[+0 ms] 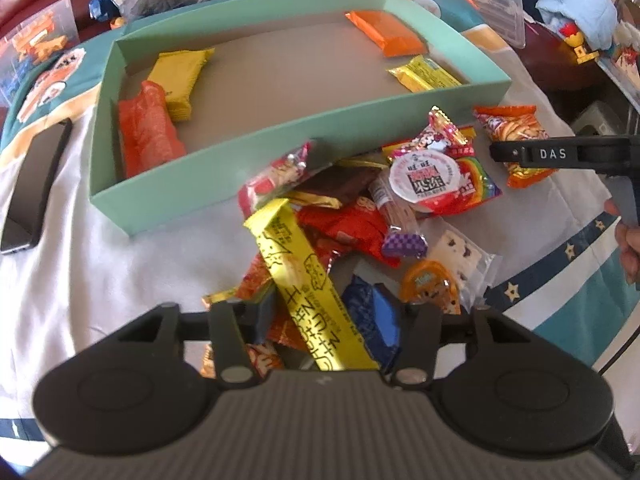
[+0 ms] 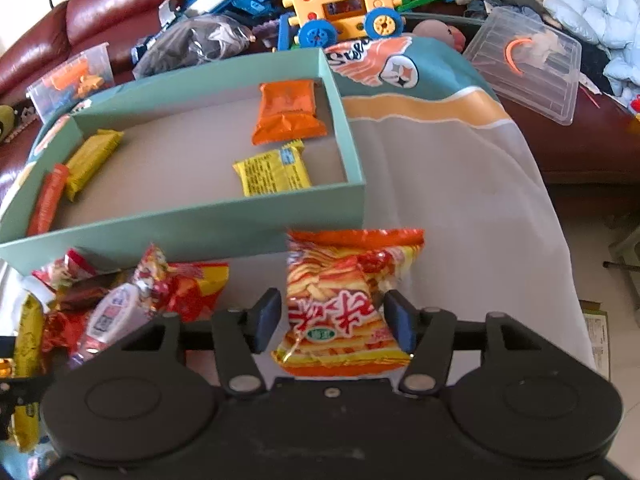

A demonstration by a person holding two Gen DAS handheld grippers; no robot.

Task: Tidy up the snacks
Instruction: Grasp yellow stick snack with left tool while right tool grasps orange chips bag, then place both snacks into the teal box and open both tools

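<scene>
Your left gripper [image 1: 326, 320] points down into the snack pile [image 1: 360, 220] that lies on the cloth [image 1: 100, 280] just in front of the green box [image 1: 280, 152], and its two fingers are pressed in on the long yellow stick pack [image 1: 304, 280], which slants up between them toward the box's near wall. Around that pack, still in front of the box, you have a blue wrapper [image 1: 372, 316] touching the right finger, red packets [image 1: 348, 228], a small round-lidded cup [image 1: 424, 180] and a clear bag of white biscuits [image 1: 460, 256]. Your right gripper [image 2: 332, 324] hovers by the box's near right corner with an orange and yellow noodle-snack bag [image 2: 344, 304] between its fingers; the right pad looks to be against the bag's edge, while a sliver of gap shows beside the left pad, so you cannot tell whether it is truly pinched. Inside the box, four snacks already lie flat: a yellow bar [image 1: 180, 80] and a red packet [image 1: 148, 132] at its left end, an orange packet [image 1: 384, 32] in the far right corner and a small yellow packet [image 1: 424, 74] near the right wall. A dark phone [image 1: 36, 184] lies on the cloth to the left of the box, and behind the box, on the red sofa [image 2: 120, 4], toys [image 2: 344, 4] and a clear plastic lid [image 2: 524, 76] are scattered.
</scene>
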